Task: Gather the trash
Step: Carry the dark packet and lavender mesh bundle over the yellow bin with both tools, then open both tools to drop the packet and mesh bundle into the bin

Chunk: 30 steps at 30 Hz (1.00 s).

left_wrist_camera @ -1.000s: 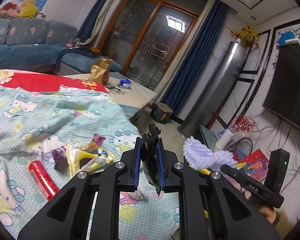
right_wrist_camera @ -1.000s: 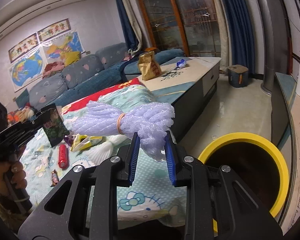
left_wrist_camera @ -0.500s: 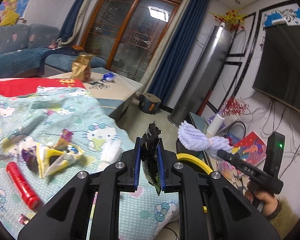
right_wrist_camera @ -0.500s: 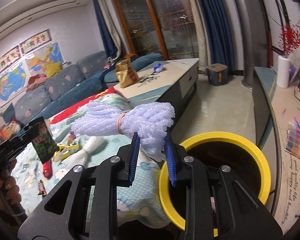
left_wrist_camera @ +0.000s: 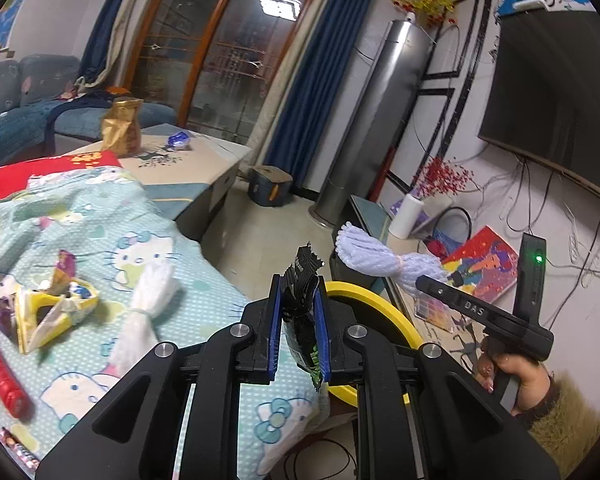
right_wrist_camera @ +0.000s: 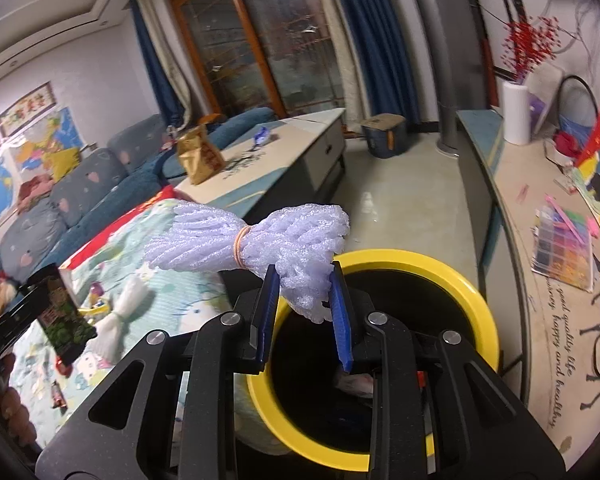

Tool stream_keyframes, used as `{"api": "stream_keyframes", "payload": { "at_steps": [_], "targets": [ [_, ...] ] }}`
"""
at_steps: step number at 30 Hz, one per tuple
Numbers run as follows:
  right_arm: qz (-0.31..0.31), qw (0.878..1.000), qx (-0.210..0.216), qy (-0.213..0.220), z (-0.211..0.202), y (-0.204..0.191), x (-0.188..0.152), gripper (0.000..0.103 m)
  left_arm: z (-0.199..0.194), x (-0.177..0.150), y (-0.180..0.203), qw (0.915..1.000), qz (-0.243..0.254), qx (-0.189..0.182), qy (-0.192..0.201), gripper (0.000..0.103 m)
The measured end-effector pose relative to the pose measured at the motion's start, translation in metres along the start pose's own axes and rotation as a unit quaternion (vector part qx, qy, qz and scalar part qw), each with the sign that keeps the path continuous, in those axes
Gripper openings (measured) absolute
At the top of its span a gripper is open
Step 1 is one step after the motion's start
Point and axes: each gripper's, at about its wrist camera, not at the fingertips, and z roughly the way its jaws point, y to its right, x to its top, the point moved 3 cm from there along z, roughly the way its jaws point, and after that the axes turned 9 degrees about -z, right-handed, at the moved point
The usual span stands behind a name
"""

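left wrist: faces right | right wrist: faces left | shared: yellow bin (left_wrist_camera: 374, 304)

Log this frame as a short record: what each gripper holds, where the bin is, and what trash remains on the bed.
left gripper: shut on dark snack wrapper
right gripper: shut on lilac foam net, at the bin's near rim
bin: yellow-rimmed bin, on the floor beside the bed, some trash inside
left on bed: white foam net, yellow wrapper, red tube
stage: both items carried, neither dropped yet
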Motion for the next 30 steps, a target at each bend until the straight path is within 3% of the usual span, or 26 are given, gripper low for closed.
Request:
{"api": "stream_keyframes", "payload": {
  "at_steps": [14, 30],
  "targets": [
    [0.024, 0.997, -0.067, -0.024, 0.015, 0.047, -0.019, 0.020, 0.038, -0.025, 0.034, 0.9979, 0.033, -0.031, -0.045, 0.014],
    [0.057, 0.991, -0.112, -0.055, 0.027, 0.090, -0.041, 0.020, 0.085, -0.063, 0.072, 0.9912, 0.072, -0.062, -0.092, 0.014]
  ]
}}
